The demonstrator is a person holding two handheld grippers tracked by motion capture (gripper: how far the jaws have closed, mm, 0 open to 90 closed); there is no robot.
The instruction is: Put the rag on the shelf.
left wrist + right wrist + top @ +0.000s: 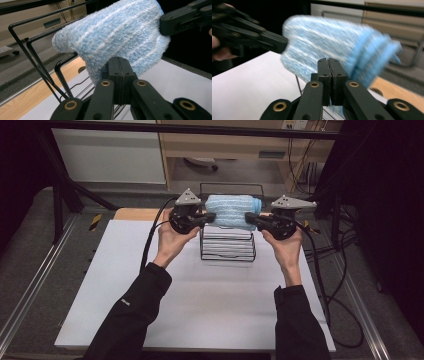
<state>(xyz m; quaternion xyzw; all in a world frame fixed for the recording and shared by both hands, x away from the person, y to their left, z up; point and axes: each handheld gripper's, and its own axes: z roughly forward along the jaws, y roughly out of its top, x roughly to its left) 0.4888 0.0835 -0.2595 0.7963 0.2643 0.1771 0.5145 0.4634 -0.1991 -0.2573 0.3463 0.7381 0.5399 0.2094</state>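
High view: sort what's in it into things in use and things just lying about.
In use:
fluffy light-blue striped towel
black wire rack
left gripper
right gripper

Lying about:
white table board
black cables on the floor

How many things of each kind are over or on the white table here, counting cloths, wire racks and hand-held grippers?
Blue fluffy cloth: 1
Black wire rack: 1
Hand-held grippers, left hand-held gripper and right hand-held gripper, each shut on an end of the cloth: 2
Total: 4
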